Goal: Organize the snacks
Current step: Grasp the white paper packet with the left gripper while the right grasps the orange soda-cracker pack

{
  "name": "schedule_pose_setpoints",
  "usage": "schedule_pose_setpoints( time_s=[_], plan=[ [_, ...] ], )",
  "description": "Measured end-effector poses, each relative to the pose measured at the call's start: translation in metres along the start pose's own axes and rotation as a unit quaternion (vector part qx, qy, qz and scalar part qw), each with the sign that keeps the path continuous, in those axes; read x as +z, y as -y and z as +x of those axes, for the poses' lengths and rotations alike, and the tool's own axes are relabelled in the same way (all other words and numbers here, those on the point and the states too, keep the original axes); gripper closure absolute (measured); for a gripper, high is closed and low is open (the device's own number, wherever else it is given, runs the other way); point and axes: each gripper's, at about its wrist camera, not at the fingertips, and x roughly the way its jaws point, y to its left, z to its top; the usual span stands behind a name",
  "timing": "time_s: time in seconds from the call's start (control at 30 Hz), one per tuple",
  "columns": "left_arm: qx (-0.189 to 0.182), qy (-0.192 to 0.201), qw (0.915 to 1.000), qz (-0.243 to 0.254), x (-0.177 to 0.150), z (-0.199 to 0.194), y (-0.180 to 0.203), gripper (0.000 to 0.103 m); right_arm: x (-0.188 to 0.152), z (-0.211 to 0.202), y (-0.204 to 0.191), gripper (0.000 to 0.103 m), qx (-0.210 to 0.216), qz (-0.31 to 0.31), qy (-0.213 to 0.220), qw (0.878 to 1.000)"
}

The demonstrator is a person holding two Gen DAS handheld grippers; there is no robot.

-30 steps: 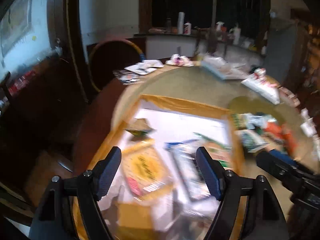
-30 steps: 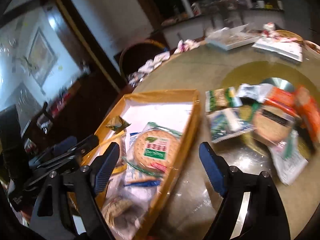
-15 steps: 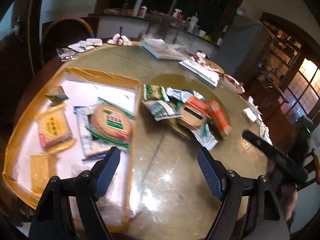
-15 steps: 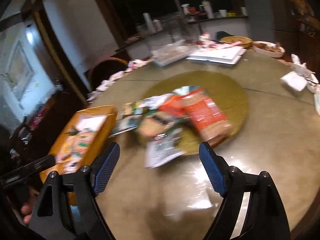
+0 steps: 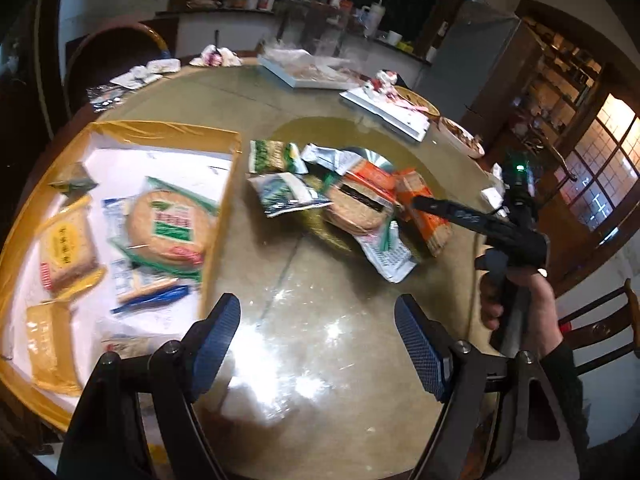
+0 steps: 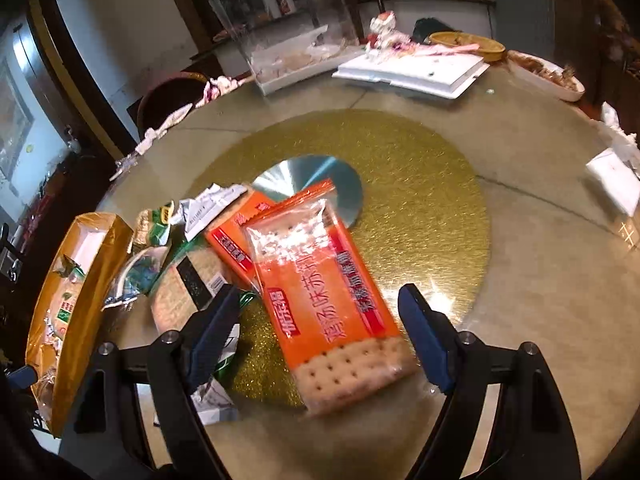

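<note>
Now the right gripper (image 6: pixel 320 328) hangs over the orange cracker packet (image 6: pixel 328 300), jaws set to either side of it and just been closing in, though the pads don't press on it yet — the packet lies flat on the glass table (image 6: pixel 540 280) between them. Over on the other side, the left gripper (image 5: pixel 318 340) is wide open above bare glass, nothing between its jaws. Just beyond it to the left sits the yellow tray (image 5: pixel 160 130), already holding a round green-and-red biscuit pack (image 5: pixel 170 226) and a yellow packet (image 5: pixel 66 250). Further out, a loose heap of snacks (image 5: pixel 320 196) lies on the gold turntable (image 6: pixel 420 184) — green bags, silver wrappers, a second orange pack. At the far rim, white foam boards (image 6: pixel 416 72) and a clear box (image 6: pixel 288 52).
</note>
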Motion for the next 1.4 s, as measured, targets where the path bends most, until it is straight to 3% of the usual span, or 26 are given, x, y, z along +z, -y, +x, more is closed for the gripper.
schedule_pose_setpoints(
  time_s=[0.03, 0.13, 0.33, 0.43, 0.6, 0.7, 0.73, 0.83, 0.97, 1.13, 1.23, 1.3, 1.4],
  plan=[
    [-0.001, -0.005, 1.0, 0.001, 0.003, 0.008, 0.004, 0.023, -0.002, 0.0, -0.001, 0.038, -0.009, -0.001, 0.0, 1.0],
    [-0.007, -0.03, 0.9995, -0.002, 0.006, 0.03, 0.013, 0.024, -0.017, -0.009, -0.004, 0.041, -0.023, 0.003, 0.0, 1.0],
    [-0.001, -0.07, 0.9975, 0.014, 0.011, 0.077, 0.038, 0.024, -0.069, -0.045, -0.003, 0.042, -0.052, 0.033, -0.013, 0.998],
    [0.003, -0.078, 0.997, 0.003, 0.017, 0.094, 0.046, 0.024, -0.101, -0.067, 0.001, 0.042, -0.045, 0.059, -0.007, 0.997],
    [0.015, -0.099, 0.9949, -0.012, 0.032, 0.129, 0.062, 0.025, -0.125, -0.085, -0.001, 0.042, -0.055, 0.067, 0.008, 0.996],
    [0.049, -0.088, 0.995, 0.004, 0.039, 0.143, 0.075, 0.035, -0.132, -0.088, -0.004, 0.042, -0.058, 0.063, 0.014, 0.996],
    [0.049, -0.085, 0.9951, 0.01, 0.039, 0.143, 0.077, 0.043, -0.133, -0.089, -0.005, 0.042, -0.058, 0.063, 0.014, 0.996],
    [0.057, -0.087, 0.9939, 0.037, 0.03, 0.137, 0.079, 0.058, -0.134, -0.087, -0.009, 0.042, -0.064, 0.048, 0.014, 0.997],
    [0.043, -0.087, 0.9924, 0.075, -0.004, 0.106, 0.069, 0.065, -0.137, -0.086, -0.014, 0.042, -0.075, 0.031, 0.015, 0.997],
    [0.012, -0.089, 0.992, 0.089, -0.048, 0.059, 0.042, 0.067, -0.134, -0.082, -0.019, 0.038, -0.082, 0.019, 0.009, 0.996],
    [-0.006, -0.09, 0.9937, 0.066, -0.063, 0.039, 0.022, 0.067, -0.129, -0.074, -0.027, 0.035, -0.103, 0.002, 0.006, 0.995],
    [-0.014, -0.08, 0.9954, 0.052, -0.066, 0.03, 0.014, 0.067, -0.13, -0.072, -0.033, 0.046, -0.128, -0.006, 0.006, 0.992],
    [-0.024, -0.054, 0.9973, 0.044, -0.066, 0.017, 0.011, 0.068, -0.133, -0.076, -0.037, 0.046, -0.113, 0.011, 0.01, 0.994]
  ],
)
